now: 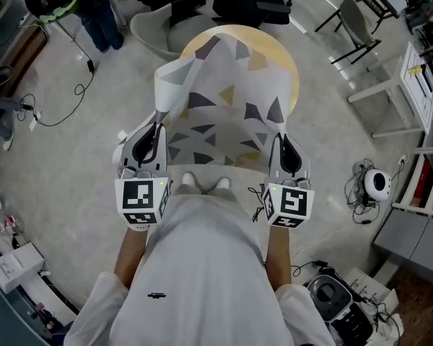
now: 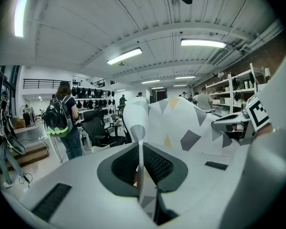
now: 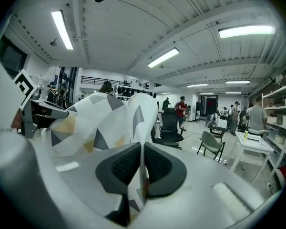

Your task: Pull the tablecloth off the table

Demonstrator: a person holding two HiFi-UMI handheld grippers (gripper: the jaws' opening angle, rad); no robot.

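here's the white tablecloth with grey and mustard triangles (image 1: 224,114), and it's hanging like a long sling between the round pale-wood desk (image 1: 287,63) and the person. its far end is lying across the desktop, rising into a fold on the left side, while its near edge is being held up off the desk, close to the person's body. bare wood is showing in a crescent around the far rim and down the right side, so i'm judging the cloth partly off, perhaps around halfway. how much is draping over the near edge of the desk i cannot tell.

the left hand-held gripper (image 1: 156,127) is pinching the near left corner. in its own view the two dark pads are pressing almost together, with only the thin sheet running between them. the right hand-held gripper (image 1: 283,141) is doing the same at the near right corner, jaws clamping tight on the fabric edge. both are sitting level with each other.

what's remaining, as i'm reading it: the far portion needs drawing back across the wood until nothing is resting on the desk. the person's light shoes (image 1: 202,184) are standing just under the hanging cloth, on the pale floor (image 1: 65,171).
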